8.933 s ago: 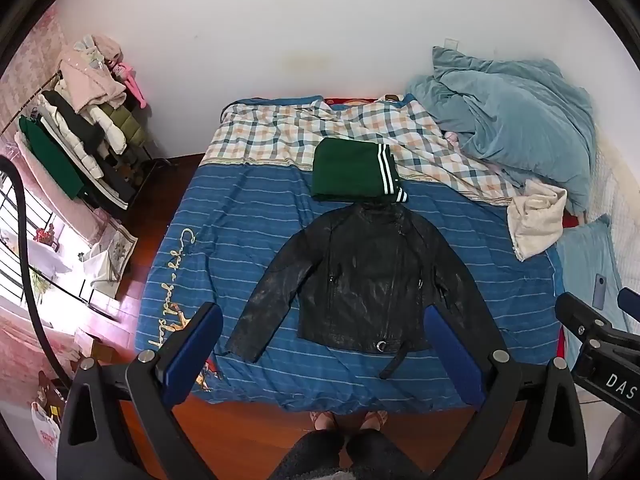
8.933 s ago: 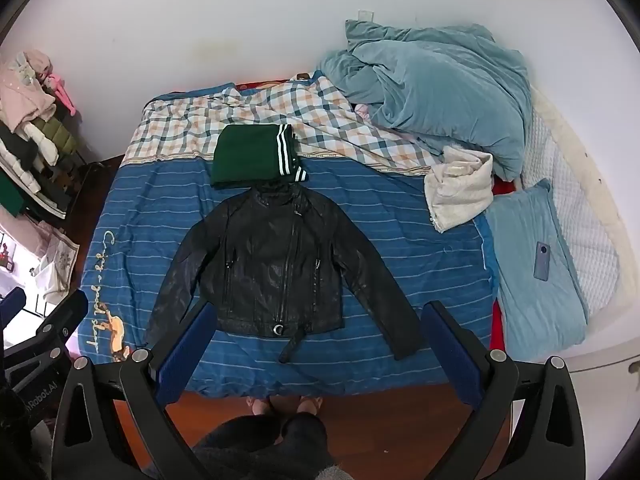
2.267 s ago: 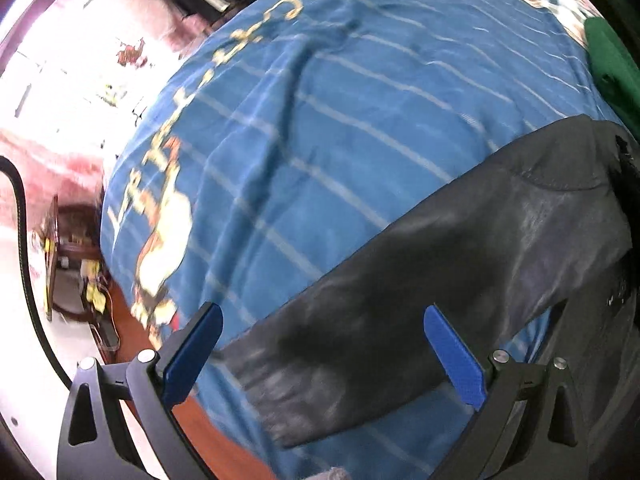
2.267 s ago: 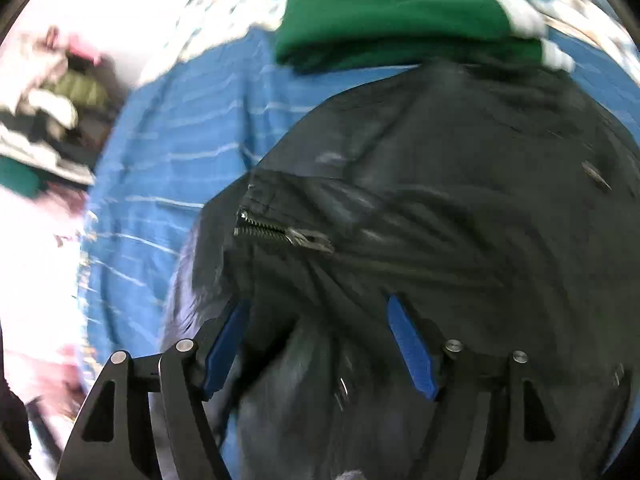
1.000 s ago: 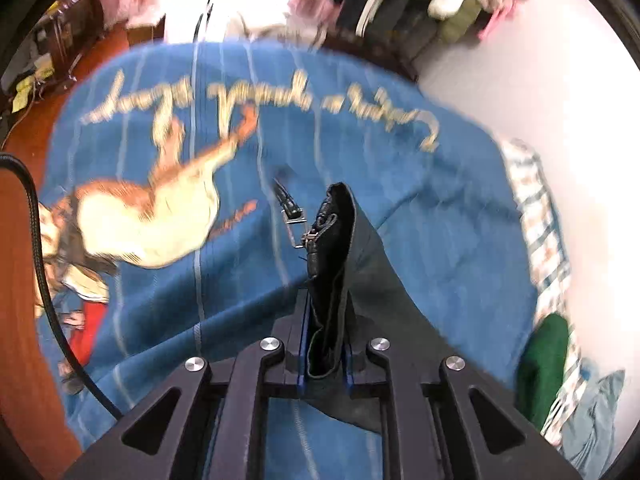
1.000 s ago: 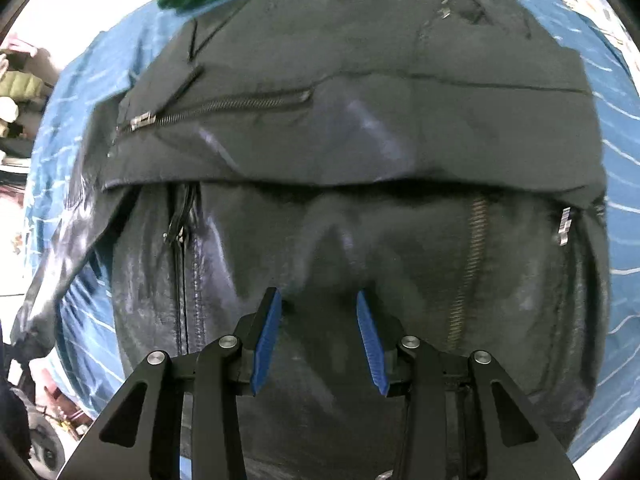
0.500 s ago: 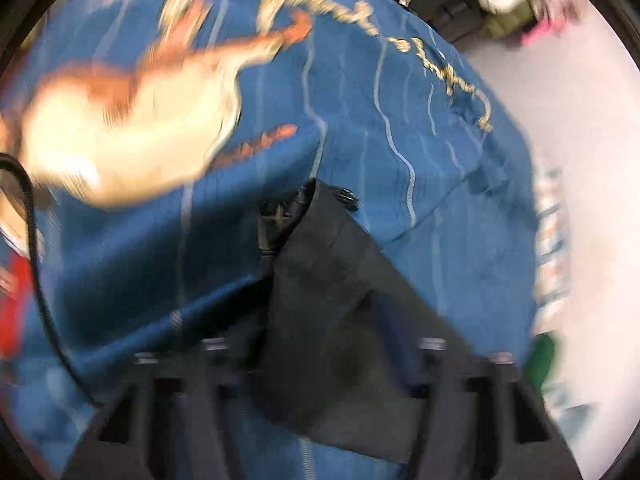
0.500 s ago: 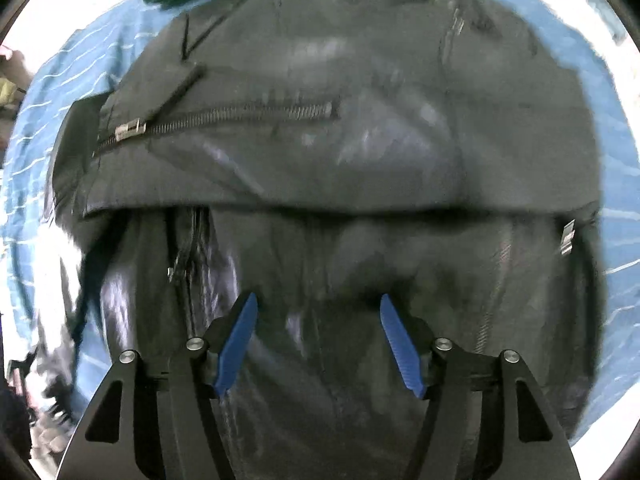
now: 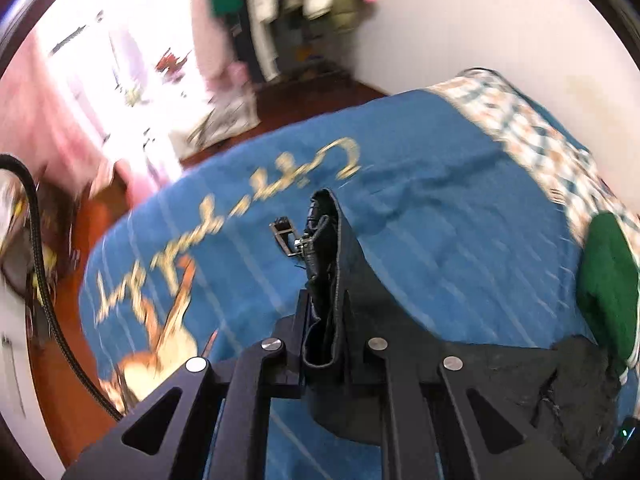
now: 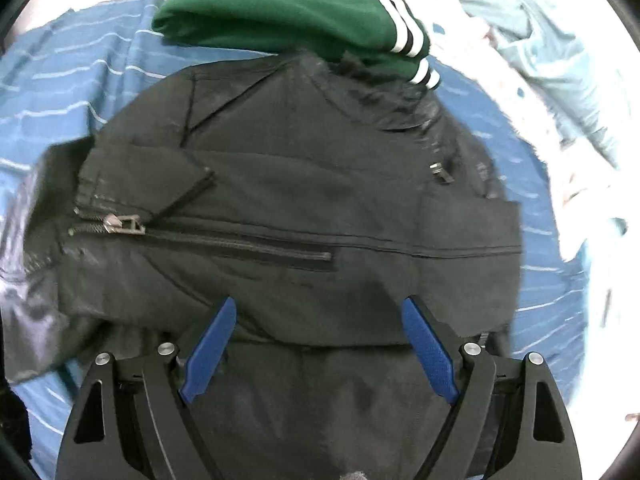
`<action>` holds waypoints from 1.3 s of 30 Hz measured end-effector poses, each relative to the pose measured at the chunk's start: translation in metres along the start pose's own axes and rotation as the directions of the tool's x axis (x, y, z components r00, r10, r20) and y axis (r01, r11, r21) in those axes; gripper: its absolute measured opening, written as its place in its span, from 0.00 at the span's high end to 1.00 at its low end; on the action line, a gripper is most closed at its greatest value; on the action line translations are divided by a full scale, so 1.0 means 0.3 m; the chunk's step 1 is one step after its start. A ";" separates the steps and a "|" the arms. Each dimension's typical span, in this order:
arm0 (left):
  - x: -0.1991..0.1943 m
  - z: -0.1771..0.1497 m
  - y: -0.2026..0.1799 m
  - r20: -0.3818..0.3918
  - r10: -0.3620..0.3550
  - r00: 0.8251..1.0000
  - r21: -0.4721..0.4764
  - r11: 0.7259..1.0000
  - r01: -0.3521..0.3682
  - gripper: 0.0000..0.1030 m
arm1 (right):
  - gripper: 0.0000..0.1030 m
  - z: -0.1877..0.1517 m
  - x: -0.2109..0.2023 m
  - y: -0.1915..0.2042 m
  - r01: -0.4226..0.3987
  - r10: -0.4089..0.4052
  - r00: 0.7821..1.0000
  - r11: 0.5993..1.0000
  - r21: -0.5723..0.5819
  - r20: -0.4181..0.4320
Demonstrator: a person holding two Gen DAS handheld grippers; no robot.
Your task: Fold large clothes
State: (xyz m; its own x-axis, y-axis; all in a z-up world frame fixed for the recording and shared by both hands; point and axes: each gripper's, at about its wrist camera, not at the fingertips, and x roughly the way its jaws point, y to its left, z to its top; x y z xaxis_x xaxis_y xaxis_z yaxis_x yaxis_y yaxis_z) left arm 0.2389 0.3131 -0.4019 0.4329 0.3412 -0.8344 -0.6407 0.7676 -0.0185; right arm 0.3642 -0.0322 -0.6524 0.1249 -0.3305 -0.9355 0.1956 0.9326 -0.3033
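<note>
One sleeve cuff [image 9: 324, 264] is pinched in the clamped left gripper [image 9: 324, 320], lifted off the blue bedspread [image 9: 420, 216]. Right gripper [image 10: 318, 344] is opening, empty, above the black jacket [image 10: 304, 200] on that bedspread. Advice: carry the cuff low across the jacket's chest, keeping the sleeve flat.

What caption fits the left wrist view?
Left claw shut on the black jacket's cuff, lifting the sleeve above the blue bedspread.

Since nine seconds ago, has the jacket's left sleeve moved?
Yes. The sleeve, then flat on the blue bedcover, is now lifted off it, clamped in the left tongs.
</note>
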 end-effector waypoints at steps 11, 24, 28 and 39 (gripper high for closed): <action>-0.240 -0.027 -0.612 0.102 -0.138 0.985 0.402 0.912 0.086 0.93 | 0.16 0.061 0.038 -0.240 -0.162 0.160 0.987 0.979 0.126 0.028; -0.354 -0.834 -1.558 -0.364 -0.354 0.861 0.610 0.608 0.508 0.93 | 0.16 -0.178 0.250 -1.049 -0.030 0.087 0.989 0.911 0.411 -0.120; -0.322 -1.044 -1.660 -0.395 -0.281 0.874 0.673 0.559 0.484 0.88 | 0.16 -0.255 0.299 -1.191 -0.090 0.167 0.978 0.877 0.472 -0.123; -0.409 -1.003 -1.618 -0.342 -0.333 0.879 0.645 0.597 0.477 0.05 | 0.16 -0.285 0.294 -1.415 -0.320 0.383 0.923 0.802 0.504 -0.023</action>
State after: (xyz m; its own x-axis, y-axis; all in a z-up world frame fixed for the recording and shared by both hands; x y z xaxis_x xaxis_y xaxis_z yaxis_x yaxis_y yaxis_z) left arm 0.3059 -0.2647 -0.4564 0.3765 -0.1415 -0.9156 0.2335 0.9709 -0.0540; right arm 0.2091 -0.4448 -0.6217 0.1682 0.0555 -0.9842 0.6074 0.7805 0.1478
